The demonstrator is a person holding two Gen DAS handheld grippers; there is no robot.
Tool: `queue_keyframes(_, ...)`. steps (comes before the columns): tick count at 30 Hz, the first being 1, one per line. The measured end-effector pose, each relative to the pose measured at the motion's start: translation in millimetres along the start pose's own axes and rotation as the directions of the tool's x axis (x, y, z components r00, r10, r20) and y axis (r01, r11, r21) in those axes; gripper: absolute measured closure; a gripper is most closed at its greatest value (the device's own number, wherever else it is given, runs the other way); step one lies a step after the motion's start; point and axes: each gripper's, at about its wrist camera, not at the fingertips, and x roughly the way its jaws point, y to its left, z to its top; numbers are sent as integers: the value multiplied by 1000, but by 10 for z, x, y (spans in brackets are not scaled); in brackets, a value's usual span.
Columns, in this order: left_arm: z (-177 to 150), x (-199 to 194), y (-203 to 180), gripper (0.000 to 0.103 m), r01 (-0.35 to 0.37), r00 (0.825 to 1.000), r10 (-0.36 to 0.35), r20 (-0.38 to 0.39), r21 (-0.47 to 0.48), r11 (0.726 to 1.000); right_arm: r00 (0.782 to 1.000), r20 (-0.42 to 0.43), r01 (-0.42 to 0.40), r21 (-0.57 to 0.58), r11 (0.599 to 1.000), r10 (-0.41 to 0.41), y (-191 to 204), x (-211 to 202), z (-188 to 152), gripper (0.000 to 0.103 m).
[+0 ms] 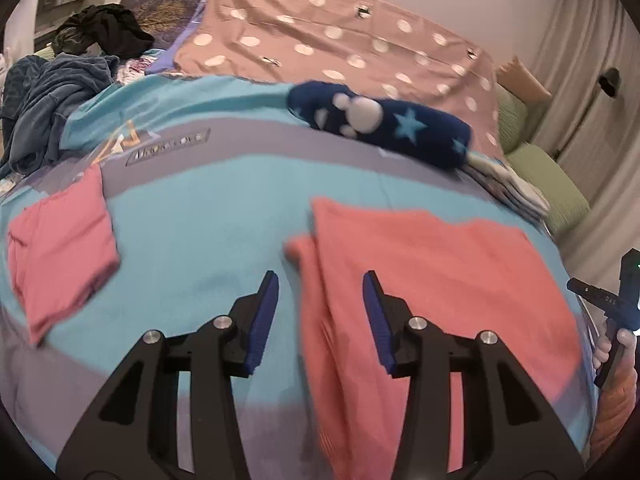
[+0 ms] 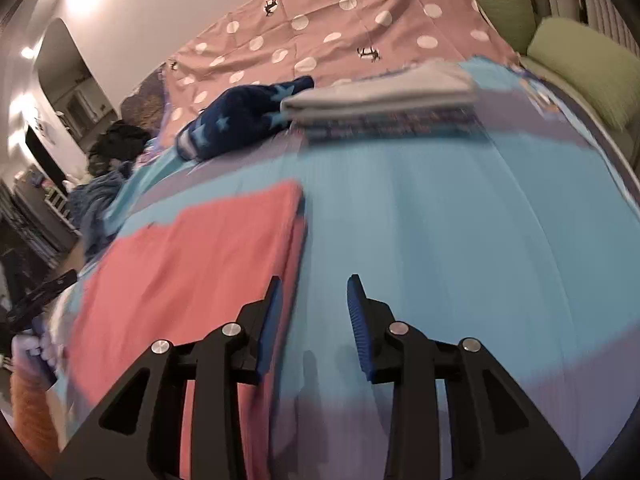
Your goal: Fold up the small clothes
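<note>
Lying flat on the bed (image 1: 208, 216), pink garment (image 1: 440, 272) stretching sideways between left gripper (image 1: 320, 292) and right gripper (image 2: 314, 292), both fingers parted, gripping nothing.

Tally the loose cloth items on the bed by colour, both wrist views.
Pink: 2, large folded pink cloth, small folded pink cloth
Navy, star-print: 1
White, folded: 1
Blue-grey heap: 1
Black heap: 1
Total: 6

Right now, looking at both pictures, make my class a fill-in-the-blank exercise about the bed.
1. The large cloth ahead of both grippers is ____ in colour.
2. The dark blue sock carries pale ____ shapes.
3. The far brownish sheet is patterned with white ____.
4. Nothing sits between the left gripper's jaws; they are ____.

Missing words: pink; star; dots; open
</note>
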Motion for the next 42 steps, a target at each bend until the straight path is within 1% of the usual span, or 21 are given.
queue_keyframes(3, -117, -147, -254, 59, 29, 999, -29, -14, 59, 998, 998, -25, -63, 15, 998, 64, -45, -185, -274, 69)
queue_keyframes(7, -102, -150, -847, 59, 114, 993, -107, -47, 169, 979, 986, -64, -156, -29, 987, 154, 39, -310, -561, 69)
queue_keyframes(10, -51, 1, -1474, 59, 202, 978, -179, -109, 263, 943, 976, -99, -202, -93, 975, 192, 147, -307, -688, 68)
queue_keyframes(12, -34, 147, -1820, 59, 248, 965, -209, -157, 298, 922, 970, -121, -226, -125, 966, 211, 200, -287, -747, 67)
queue_keyframes(13, -21, 266, -2043, 59, 282, 954, -230, -195, 312, 907, 965, -128, -243, -134, 961, 227, 211, -283, -758, 67)
queue_keyframes(15, -35, 430, -2356, 60, 318, 938, -244, -245, 331, 889, 955, -145, -281, -154, 947, 259, 217, -261, -775, 67)
queue_keyframes(16, -35, 553, -2558, 63, 337, 928, -248, -278, 347, 875, 949, -153, -299, -162, 940, 276, 209, -244, -766, 66)
queue_keyframes(18, -47, 730, -2842, 66, 355, 917, -240, -317, 377, 856, 931, -170, -348, -158, 924, 321, 180, -216, -723, 66)
queue_keyframes(21, -61, 973, -3197, 66, 370, 906, -226, -359, 409, 834, 893, -198, -433, -134, 891, 404, 120, -167, -599, 66)
queue_keyframes(22, -65, 1070, -3306, 66, 374, 901, -219, -374, 416, 829, 874, -214, -467, -124, 876, 436, 99, -130, -542, 66)
queue_keyframes(24, -68, 1221, -3433, 66, 372, 896, -201, -397, 421, 827, 842, -245, -515, -103, 851, 480, 96, -66, -495, 65)
queue_keyframes(26, -68, 1399, -3548, 66, 359, 891, -170, -422, 424, 832, 802, -280, -567, -79, 820, 528, 97, 26, -501, 63)
queue_keyframes(28, -83, 1592, -3650, 66, 343, 880, -126, -458, 430, 835, 777, -294, -596, -63, 800, 556, 67, 63, -533, 59)
queue_keyframes(29, -102, 1679, -3691, 66, 330, 878, -99, -468, 443, 833, 771, -293, -606, -63, 793, 566, 56, 59, -547, 58)
queue_keyframes(31, -146, 1835, -3771, 66, 306, 874, -48, -484, 472, 827, 760, -281, -625, -67, 778, 586, 44, 19, -541, 52)
queue_keyframes(33, -154, 1902, -3818, 65, 299, 879, -39, -475, 486, 822, 771, -293, -607, -65, 792, 566, 27, 32, -519, 51)
queue_keyframes(35, -139, 1918, -3836, 57, 315, 870, -52, -491, 471, 824, 776, -313, -590, -51, 806, 548, 25, 86, -506, 51)
queue_keyframes(38, -144, 1950, -3855, 56, 320, 868, -41, -494, 496, 807, 786, -349, -574, -104, 812, 510, 107, 128, -454, 51)
queue_keyframes(39, -131, 1950, -3850, 56, 321, 867, -41, -497, 495, 808, 776, -373, -584, -121, 803, 508, 149, 161, -432, 51)
queue_keyframes(40, -116, 1959, -3843, 56, 324, 864, -44, -501, 488, 810, 759, -394, -604, -127, 787, 518, 181, 182, -433, 50)
queue_keyframes(42, -120, 1954, -3841, 56, 335, 859, -57, -509, 474, 814, 651, -489, -714, -136, 686, 581, 263, 155, -553, 50)
